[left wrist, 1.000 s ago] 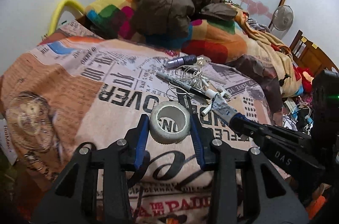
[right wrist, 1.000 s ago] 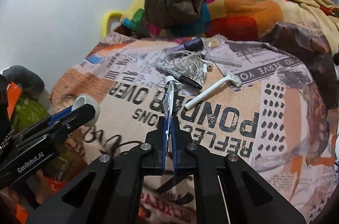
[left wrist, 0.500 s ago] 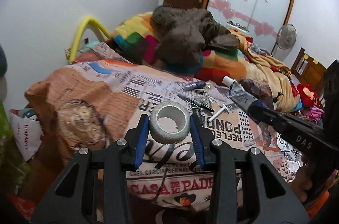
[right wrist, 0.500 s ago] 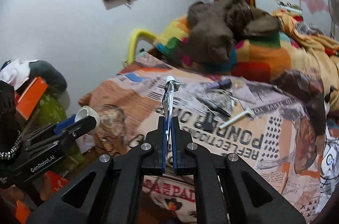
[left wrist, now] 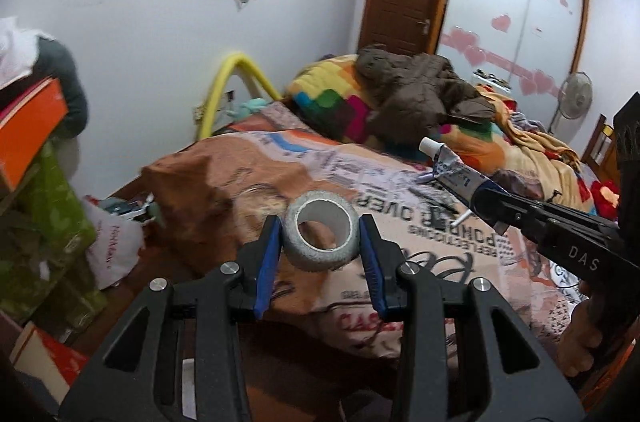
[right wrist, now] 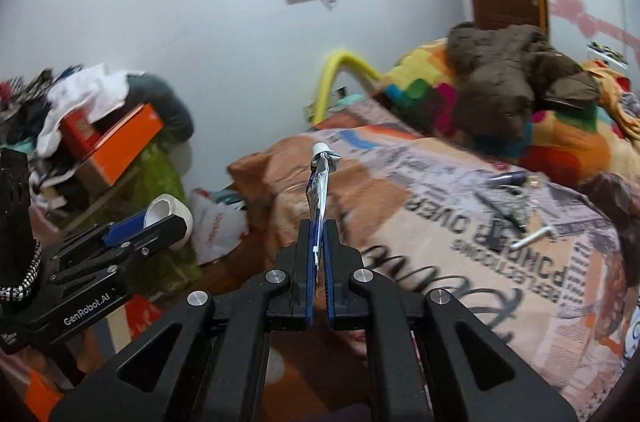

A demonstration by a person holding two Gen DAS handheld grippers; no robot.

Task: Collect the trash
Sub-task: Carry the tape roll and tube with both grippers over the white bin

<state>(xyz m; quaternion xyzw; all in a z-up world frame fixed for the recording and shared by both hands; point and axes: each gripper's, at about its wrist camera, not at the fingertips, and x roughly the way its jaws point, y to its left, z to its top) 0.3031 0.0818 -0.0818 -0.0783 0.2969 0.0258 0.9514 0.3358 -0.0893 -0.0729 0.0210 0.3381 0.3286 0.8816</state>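
My left gripper point(left wrist: 320, 234) is shut on a grey tape roll point(left wrist: 320, 236), held in the air off the bed's near-left corner. It also shows in the right wrist view point(right wrist: 168, 212). My right gripper point(right wrist: 319, 230) is shut on a flattened silver-blue tube with a white cap point(right wrist: 320, 178). The tube also shows in the left wrist view point(left wrist: 452, 168). On the printed bedspread point(right wrist: 460, 262) lie a white razor point(right wrist: 534, 237), a black pen point(right wrist: 500, 210) and a purple marker point(right wrist: 506, 178).
A white plastic bag point(left wrist: 114, 246) sits on the floor left of the bed. A green cabinet point(left wrist: 44, 246) carries orange boxes point(right wrist: 120, 146) and clothes. A brown jacket point(left wrist: 416, 94) lies on a colourful quilt. A yellow hoop point(left wrist: 236, 78) leans on the wall.
Both grippers have pulled back from the bed and swung left with the tape roll and the tube. The floor, the white bag and the cabinet have come into view.
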